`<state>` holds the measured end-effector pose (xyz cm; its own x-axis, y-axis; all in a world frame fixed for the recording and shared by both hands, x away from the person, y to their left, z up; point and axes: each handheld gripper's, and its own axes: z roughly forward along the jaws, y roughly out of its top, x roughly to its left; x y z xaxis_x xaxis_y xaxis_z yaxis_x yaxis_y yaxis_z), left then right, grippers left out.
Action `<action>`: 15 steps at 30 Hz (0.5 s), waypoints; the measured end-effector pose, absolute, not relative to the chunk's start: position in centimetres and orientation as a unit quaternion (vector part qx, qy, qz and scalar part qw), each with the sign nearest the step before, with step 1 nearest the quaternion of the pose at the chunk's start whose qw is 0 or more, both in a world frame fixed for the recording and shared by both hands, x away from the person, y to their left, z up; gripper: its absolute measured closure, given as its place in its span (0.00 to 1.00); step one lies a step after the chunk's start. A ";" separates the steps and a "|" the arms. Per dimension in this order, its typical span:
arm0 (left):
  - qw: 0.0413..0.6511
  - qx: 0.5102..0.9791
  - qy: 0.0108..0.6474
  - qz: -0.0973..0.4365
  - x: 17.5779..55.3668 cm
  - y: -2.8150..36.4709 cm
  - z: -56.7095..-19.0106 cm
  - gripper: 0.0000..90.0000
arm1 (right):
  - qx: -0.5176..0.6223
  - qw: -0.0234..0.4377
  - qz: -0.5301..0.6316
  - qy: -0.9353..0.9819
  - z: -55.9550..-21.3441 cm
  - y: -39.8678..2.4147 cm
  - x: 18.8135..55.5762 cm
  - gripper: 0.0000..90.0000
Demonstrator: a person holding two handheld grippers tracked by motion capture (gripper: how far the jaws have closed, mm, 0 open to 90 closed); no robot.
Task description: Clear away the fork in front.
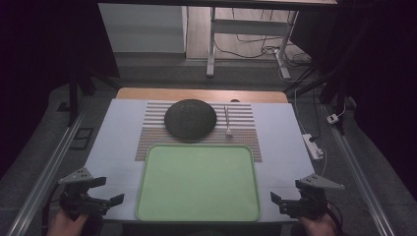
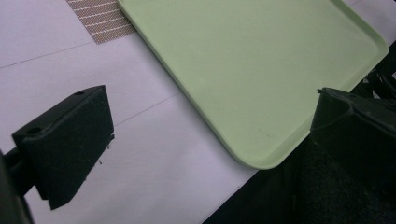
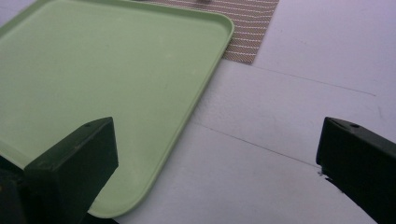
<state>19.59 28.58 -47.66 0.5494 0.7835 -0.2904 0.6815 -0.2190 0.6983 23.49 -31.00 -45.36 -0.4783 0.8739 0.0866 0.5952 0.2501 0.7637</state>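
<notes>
A pale green tray (image 1: 197, 183) lies bare near the front of the white table, and its corners appear in the left gripper view (image 2: 261, 70) and the right gripper view (image 3: 93, 79). Behind it a dark round bowl-shaped object (image 1: 190, 119) rests upside down on a striped mat (image 1: 246, 128), with a small white spoon (image 1: 227, 121) to its right. My left gripper (image 1: 109, 191) hovers open at the tray's front left corner. My right gripper (image 1: 285, 200) is open at the front right corner. Both grippers hold nothing.
The table's front edge runs just under both grippers. A white power strip (image 1: 313, 146) and cables lie beyond the table's right side. Metal rails (image 1: 54, 167) flank the table, and desk legs (image 1: 211, 44) stand behind it.
</notes>
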 end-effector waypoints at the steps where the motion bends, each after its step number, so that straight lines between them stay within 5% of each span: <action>1: 0.411 0.778 0.471 0.062 19.6 28.6 -47.7 0.00 | 0.479 0.185 0.380 0.769 -45.4 -30.9 23.5 0.00; 15: 0.407 0.781 0.470 0.065 19.6 28.4 -47.7 0.00 | 0.477 0.197 0.366 0.775 -45.3 -30.6 23.4 0.00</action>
<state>19.58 28.43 -47.66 0.5497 0.7867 -0.2808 0.6810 -0.2274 0.6961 23.45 -30.59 -45.34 -0.4679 0.8827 0.0440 0.5946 0.2776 0.7546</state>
